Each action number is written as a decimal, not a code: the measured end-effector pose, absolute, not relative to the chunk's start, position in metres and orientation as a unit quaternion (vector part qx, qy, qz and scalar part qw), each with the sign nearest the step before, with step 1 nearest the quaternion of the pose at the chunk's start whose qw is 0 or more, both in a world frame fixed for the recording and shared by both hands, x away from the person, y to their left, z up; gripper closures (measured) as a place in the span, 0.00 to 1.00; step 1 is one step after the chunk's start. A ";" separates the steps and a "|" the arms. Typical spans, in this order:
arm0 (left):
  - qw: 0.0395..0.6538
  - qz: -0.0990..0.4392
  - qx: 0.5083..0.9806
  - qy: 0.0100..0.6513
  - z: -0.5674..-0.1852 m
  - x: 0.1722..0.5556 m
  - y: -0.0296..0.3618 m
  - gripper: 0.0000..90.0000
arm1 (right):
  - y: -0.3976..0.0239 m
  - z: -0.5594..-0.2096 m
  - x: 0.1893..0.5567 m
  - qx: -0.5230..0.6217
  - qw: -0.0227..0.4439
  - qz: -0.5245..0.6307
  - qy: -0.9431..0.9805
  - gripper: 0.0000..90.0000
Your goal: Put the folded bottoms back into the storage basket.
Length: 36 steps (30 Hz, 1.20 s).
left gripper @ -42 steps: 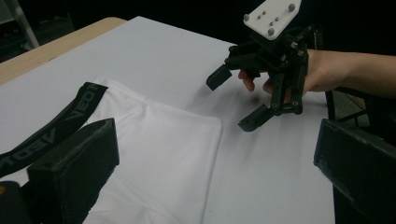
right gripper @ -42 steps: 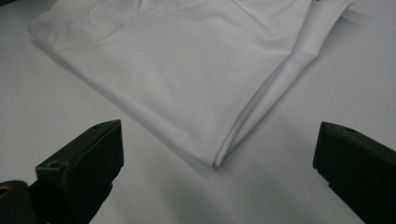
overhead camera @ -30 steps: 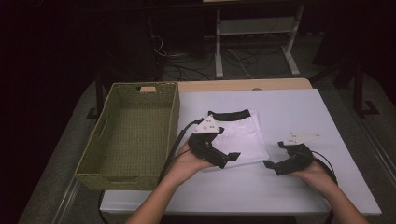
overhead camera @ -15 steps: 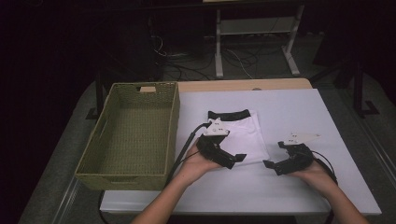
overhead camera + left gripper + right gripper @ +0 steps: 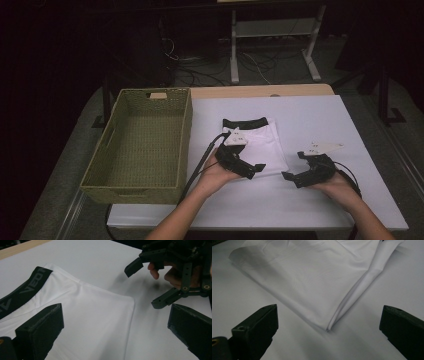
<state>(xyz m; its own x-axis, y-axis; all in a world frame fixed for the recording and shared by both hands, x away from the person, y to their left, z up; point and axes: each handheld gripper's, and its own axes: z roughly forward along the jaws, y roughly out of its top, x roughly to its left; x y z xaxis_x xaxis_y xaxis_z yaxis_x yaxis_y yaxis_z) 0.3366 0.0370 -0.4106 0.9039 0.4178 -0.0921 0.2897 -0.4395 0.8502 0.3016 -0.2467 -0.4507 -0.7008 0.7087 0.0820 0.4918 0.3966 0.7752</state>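
both grippers open at the near edge of the folded garment

high view: you hold the left gripper (image 5: 252, 170) over the near edge of the folded white garment (image 5: 260, 142), which lies flat on the table (image 5: 310, 120) just right of the woven basket (image 5: 186, 130). your right gripper (image 5: 296, 167) sits on the bare table just beside the garment's near right corner, jaws turned toward it. this looks like a set-up for taking the near edge from two sides. the basket holds nothing that can be seen; its floor is bare weave. it stands close by the garment, likely as the place the cloth goes.

left gripper view: your left gripper's jaws stand wide apart with nothing between them, hovering above the white cloth. the black waistband (image 5: 22, 290) runs along the far left, so the garment's band end points away from you. your right gripper (image 5: 147, 283) shows beyond the cloth's corner, also spread open and apart from the fabric.

right gripper view: your right gripper's jaws are wide open and hold nothing. the garment's folded corner (image 5: 328, 327) lies between them, a little ahead, its layers stacked and slightly parted at the edge, a fair spot for a pinch.
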 end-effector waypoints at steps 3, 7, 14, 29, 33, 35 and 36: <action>0.484 0.070 0.846 0.213 -0.412 0.339 0.037 0.00 | -0.246 -0.451 0.301 0.363 0.131 0.411 0.826 0.02; 0.481 0.071 0.846 0.220 -0.415 0.344 0.038 0.00 | -0.246 -0.451 0.301 0.361 0.132 0.411 0.827 0.02; 0.474 0.074 0.846 0.233 -0.418 0.352 0.037 0.00 | -0.246 -0.451 0.302 0.360 0.132 0.410 0.827 0.02; 0.476 0.094 0.834 0.261 -0.414 0.377 0.044 0.12 | -0.246 -0.451 0.301 0.358 0.133 0.411 0.828 0.02; 0.474 0.105 0.832 0.269 -0.408 0.386 0.048 0.13 | -0.246 -0.451 0.302 0.359 0.133 0.411 0.827 0.02; 0.476 0.108 0.828 0.275 -0.405 0.390 0.050 0.14 | -0.246 -0.451 0.302 0.358 0.132 0.411 0.828 0.02; 0.474 0.112 0.828 0.277 -0.405 0.392 0.051 0.15 | -0.246 -0.451 0.302 0.359 0.131 0.410 0.828 0.02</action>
